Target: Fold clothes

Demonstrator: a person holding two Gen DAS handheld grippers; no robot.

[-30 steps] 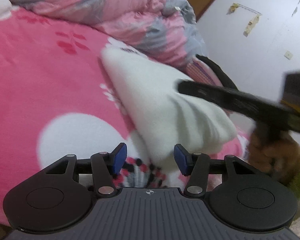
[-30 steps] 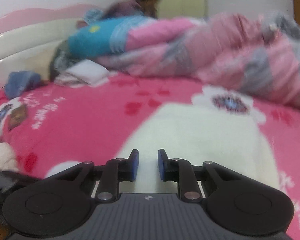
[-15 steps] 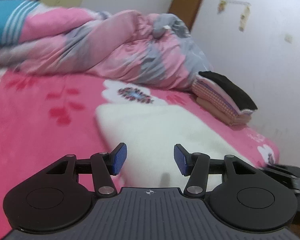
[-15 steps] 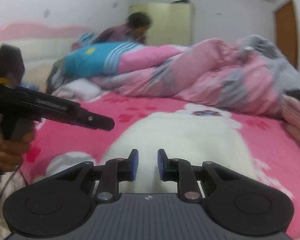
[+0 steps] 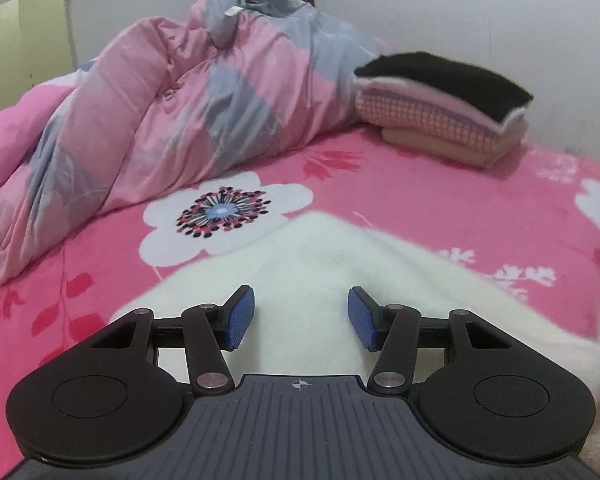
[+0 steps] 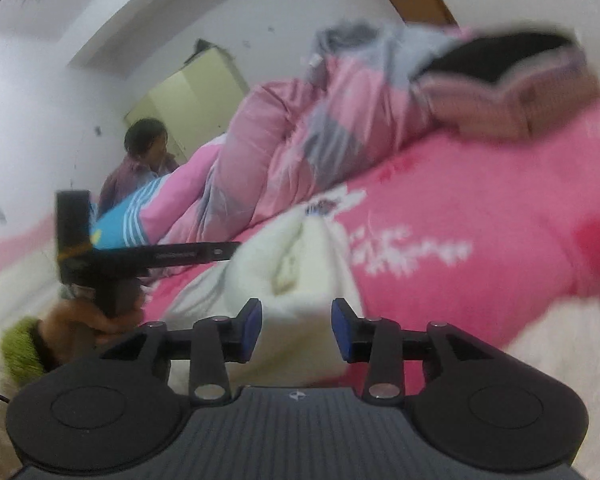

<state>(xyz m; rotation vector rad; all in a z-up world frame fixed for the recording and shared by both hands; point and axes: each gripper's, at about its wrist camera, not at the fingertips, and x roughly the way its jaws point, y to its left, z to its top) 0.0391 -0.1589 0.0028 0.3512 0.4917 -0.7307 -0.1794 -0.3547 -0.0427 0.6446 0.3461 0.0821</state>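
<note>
- Your white fleecy garment (image 5: 324, 264) lay on the pink flowered bedspread (image 5: 440, 208) at the near side of the bed, just beneath both tools, with a white printed flower (image 5: 224, 216) just beyond its far edge.
- Your left gripper (image 5: 301, 318) hung over the garment with its blue pads spread apart and nothing between them; the pads did not appear to touch the cloth.
- Your right gripper (image 6: 296, 330) had just been widening its jaws, and they stood apart with no cloth pinched; the garment's bunched edge (image 6: 292, 264) showed just ahead of the pads.
- In the right wrist view, your left hand (image 6: 96, 316) showed to the left, holding its tool above the garment's side.
- A stack of folded clothes (image 5: 440, 108), black on top of checked and pale layers, sat at the far corner against the pink and grey duvet (image 5: 172, 120); that part of the job looked finished.
- Judging from its rumpled ridge, the white garment was only partly folded, or just released, so you likely still had to square it up and move it to the stack.
- Another person (image 6: 140, 168) sat beyond the duvet, well apart from your work.
</note>
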